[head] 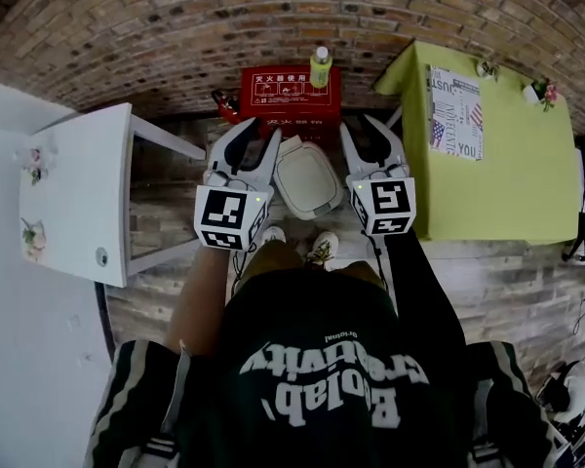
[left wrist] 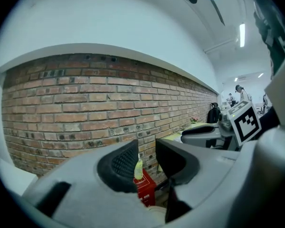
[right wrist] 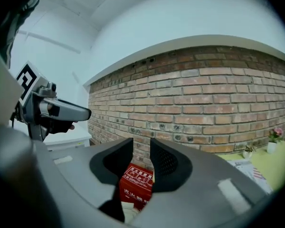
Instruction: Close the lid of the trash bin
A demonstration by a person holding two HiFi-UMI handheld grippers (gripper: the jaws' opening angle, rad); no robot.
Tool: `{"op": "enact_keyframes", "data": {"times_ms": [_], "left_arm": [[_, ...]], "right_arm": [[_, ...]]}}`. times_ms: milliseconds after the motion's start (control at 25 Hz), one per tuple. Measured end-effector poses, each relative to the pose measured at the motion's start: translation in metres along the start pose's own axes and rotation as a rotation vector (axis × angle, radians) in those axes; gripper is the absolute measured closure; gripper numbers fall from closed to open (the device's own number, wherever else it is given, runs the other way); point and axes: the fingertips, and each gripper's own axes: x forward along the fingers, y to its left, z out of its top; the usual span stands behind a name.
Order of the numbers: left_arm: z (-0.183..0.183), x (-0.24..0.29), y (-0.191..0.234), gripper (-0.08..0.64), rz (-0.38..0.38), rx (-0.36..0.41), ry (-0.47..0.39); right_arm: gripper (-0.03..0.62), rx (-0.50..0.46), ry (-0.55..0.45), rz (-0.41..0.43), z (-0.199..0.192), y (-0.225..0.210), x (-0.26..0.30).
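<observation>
Shirt [head: 322, 359] bears white lettering; Chinese-printed red box [head: 285, 100] stands behind trash bin [head: 307, 178]

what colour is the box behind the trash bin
The box is red with white print, clearest in the head view.

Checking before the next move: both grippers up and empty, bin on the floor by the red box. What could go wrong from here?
1. The bottle stands on the red box right behind the bin; a gripper reaching down could tip it.
2. The left gripper and right gripper point at the brick wall, so their views barely show the bin; aiming would rest on the head view.
3. The lid looks down, but whether it is fully seated cannot be told.
</observation>
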Motion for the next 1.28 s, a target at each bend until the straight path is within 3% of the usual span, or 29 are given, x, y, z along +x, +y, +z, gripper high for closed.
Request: {"op": "enact_keyframes", "data": {"times_ms": [600,1160,1280], "left_arm": [[0.042,-0.021,0.002,0.439,0.028,0.029,-0.097],[0.041,-0.037,0.000,0.466,0.052,0.035,-0.111],[0.043,-0.039,0.002,0.489,0.064,0.038,-0.122]], "right_arm": [[0.472,-0.057,-0.068,0.068,0.043,0.021,-0.017],[0.477,-0.051,-0.098,0.074,0.058,0.028,-0.022],[0.512,-0.041,-0.091,0.076,0.057,0.029,-0.022]]}}
